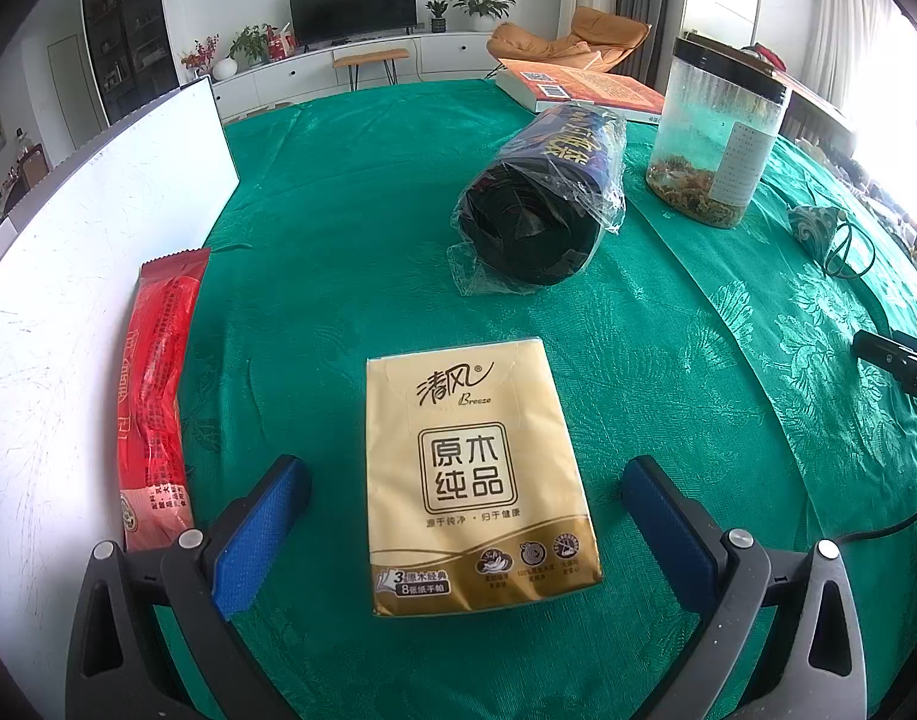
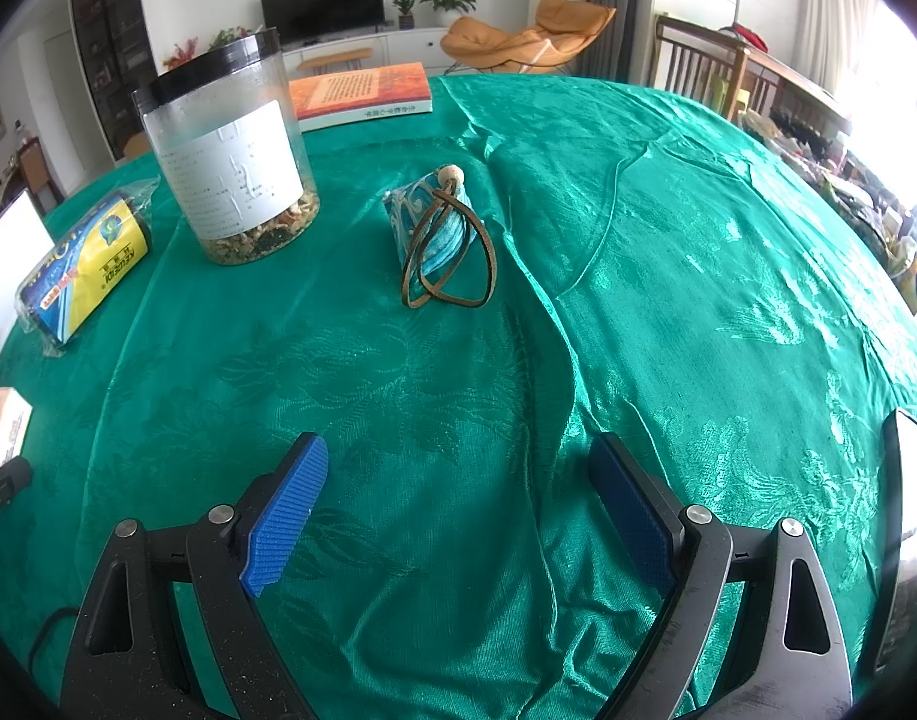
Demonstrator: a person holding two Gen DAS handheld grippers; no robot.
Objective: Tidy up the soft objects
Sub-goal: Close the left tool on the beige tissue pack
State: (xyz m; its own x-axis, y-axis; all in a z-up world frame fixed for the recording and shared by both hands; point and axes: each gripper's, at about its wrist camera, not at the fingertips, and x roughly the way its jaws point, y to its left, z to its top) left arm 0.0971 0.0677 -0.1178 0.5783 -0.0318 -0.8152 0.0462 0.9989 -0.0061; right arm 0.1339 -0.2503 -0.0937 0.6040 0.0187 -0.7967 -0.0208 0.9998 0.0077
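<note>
Care is needed with the flat golden paper tissue pack (image 1: 479,477), lying on the green tablecloth (image 1: 350,240) near the table's front edge: I judge a gentle side squeeze avoids crushing it. The left gripper (image 1: 465,519) hangs low over it, blue pads spread on both sides, not touching. The right gripper (image 2: 458,510) hovers spread, empty, facing the small teal fabric pouch (image 2: 437,225).

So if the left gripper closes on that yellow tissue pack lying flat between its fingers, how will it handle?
The tissue pack will probably squash a little rather than resist: it is a soft paper-filled packet. Its glossy film wrap may be somewhat slippery. Lying flat on the green tablecloth, it looks light and unlikely to roll. The left gripper is open around it.
</note>
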